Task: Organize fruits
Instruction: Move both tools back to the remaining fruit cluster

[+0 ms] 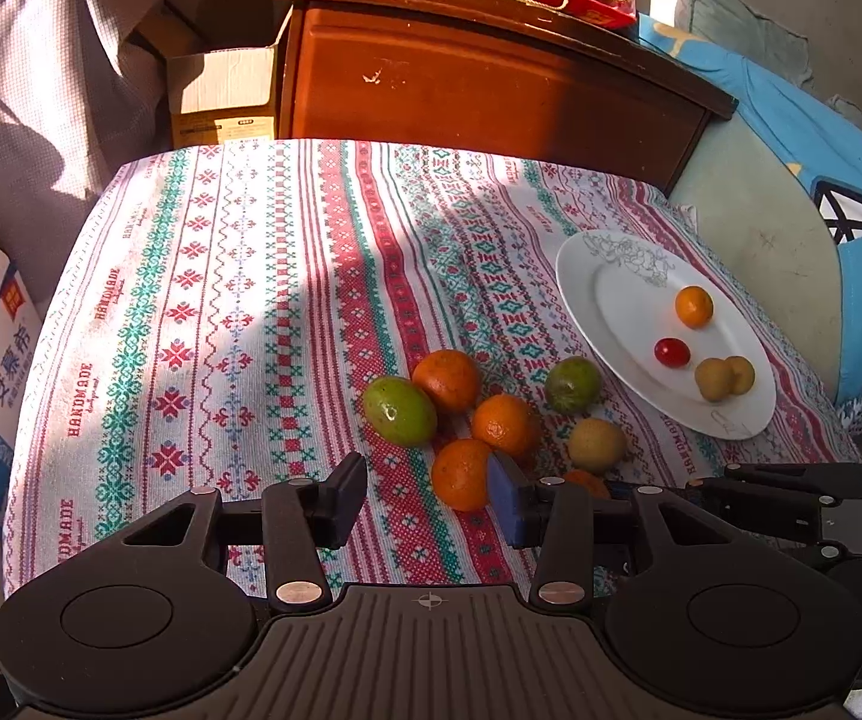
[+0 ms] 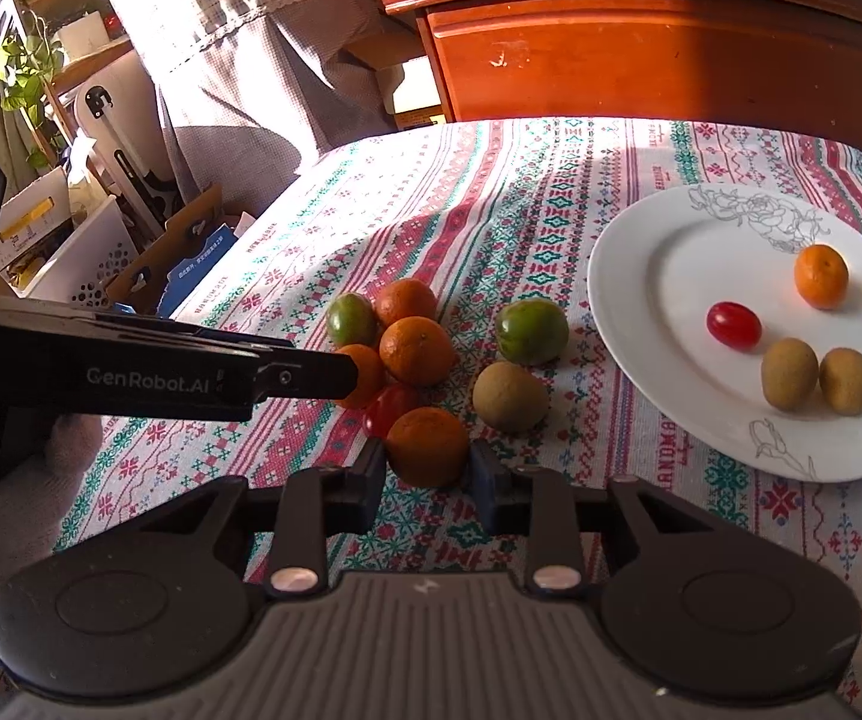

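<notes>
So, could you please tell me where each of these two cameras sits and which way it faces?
Left wrist: on the left gripper, angled down over the tablecloth at the fruit pile; own fingers show, the right gripper at its right.
Right wrist: on the right gripper, angled down, pads against an orange; the left gripper and a gloved hand at its left.
Shared: the white plate, the wooden cabinet.

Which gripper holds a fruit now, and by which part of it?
The right gripper clamps the nearest orange by its two sides. The left gripper is open, holding nothing.
</notes>
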`<state>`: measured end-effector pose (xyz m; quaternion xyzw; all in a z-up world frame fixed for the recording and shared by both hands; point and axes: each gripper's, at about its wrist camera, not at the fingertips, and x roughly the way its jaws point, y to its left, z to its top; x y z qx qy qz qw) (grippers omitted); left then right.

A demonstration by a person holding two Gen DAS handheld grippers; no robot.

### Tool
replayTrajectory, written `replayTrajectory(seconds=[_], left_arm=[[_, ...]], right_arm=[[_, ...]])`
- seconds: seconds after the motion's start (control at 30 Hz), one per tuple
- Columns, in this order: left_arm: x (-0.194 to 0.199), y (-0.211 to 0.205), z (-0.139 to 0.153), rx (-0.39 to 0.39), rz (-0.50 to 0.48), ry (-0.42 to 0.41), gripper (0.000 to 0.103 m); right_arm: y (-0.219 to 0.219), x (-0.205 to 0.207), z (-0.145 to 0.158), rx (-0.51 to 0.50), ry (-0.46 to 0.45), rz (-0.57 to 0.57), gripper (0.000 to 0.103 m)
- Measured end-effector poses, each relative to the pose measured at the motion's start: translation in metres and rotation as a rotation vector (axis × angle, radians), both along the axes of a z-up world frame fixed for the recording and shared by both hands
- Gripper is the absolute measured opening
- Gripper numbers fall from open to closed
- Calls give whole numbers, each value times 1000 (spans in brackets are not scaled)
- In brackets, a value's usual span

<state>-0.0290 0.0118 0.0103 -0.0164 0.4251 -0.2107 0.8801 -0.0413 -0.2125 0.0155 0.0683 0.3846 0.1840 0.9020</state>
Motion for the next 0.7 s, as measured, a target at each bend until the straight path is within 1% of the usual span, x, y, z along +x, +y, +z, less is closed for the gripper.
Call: replayTrajectory(seconds=[0.2, 0.37, 0.57, 0.7], left_arm=[[-2, -8, -6, 10, -19, 7, 37], [2, -8, -8, -8, -10, 15, 36], [5, -12, -13, -3, -9, 22, 34], [5, -14, -14, 0, -19, 14, 30]], right_arm=[[-7, -4, 1, -3, 4, -12, 30], [-8, -3, 0, -2, 6, -20, 31], [-8, -2, -1, 6, 8, -31, 31], [-9, -2, -1, 12, 9, -35, 31]])
